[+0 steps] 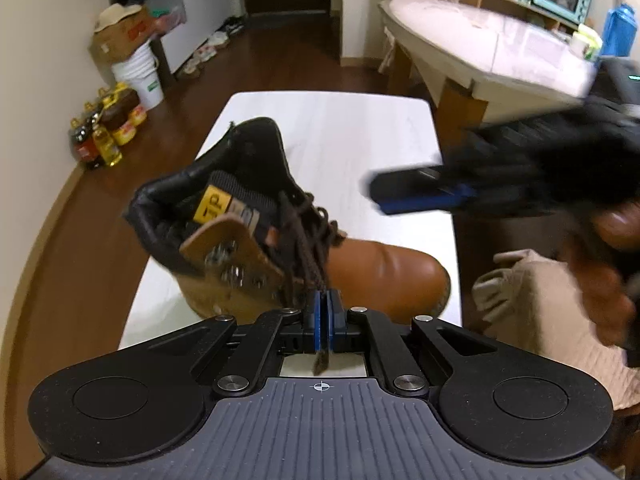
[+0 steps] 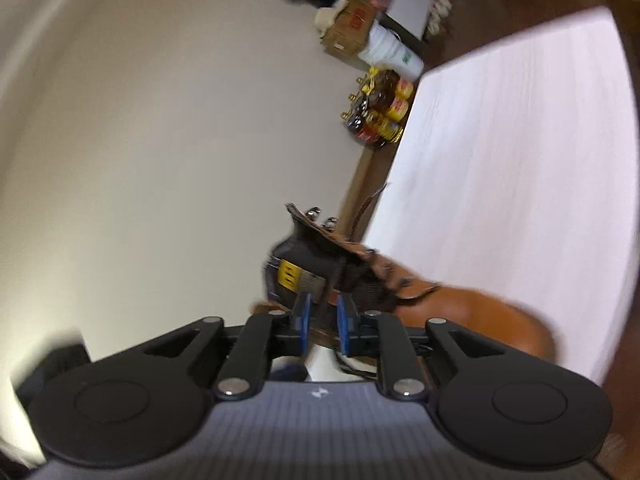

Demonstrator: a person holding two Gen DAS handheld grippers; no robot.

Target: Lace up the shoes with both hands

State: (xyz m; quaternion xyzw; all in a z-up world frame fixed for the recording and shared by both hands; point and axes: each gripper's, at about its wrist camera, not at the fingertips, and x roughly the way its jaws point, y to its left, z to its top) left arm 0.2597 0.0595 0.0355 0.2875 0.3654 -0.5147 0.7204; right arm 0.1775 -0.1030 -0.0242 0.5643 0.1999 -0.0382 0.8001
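A tan leather boot (image 1: 384, 276) with a black padded collar and a yellow tongue label stands on the white table (image 1: 340, 120), toe pointing right. Its dark brown lace (image 1: 304, 240) runs from the eyelets down into my left gripper (image 1: 322, 300), which is shut on it; the frayed lace end hangs below the pads. My right gripper (image 1: 404, 194) appears blurred at the right, above the table beside the boot, with a hand (image 1: 616, 240) holding it. In the right wrist view that gripper (image 2: 322, 312) stands open, blue pads apart, just in front of the boot (image 2: 460, 308) tongue, gripping nothing.
Oil bottles (image 1: 108, 128) stand on the wooden floor at left, near a white bucket (image 1: 140, 76) and a cardboard box. A round table (image 1: 480, 48) is at the back right. A beige cushion (image 1: 540, 300) lies beside the table's right edge.
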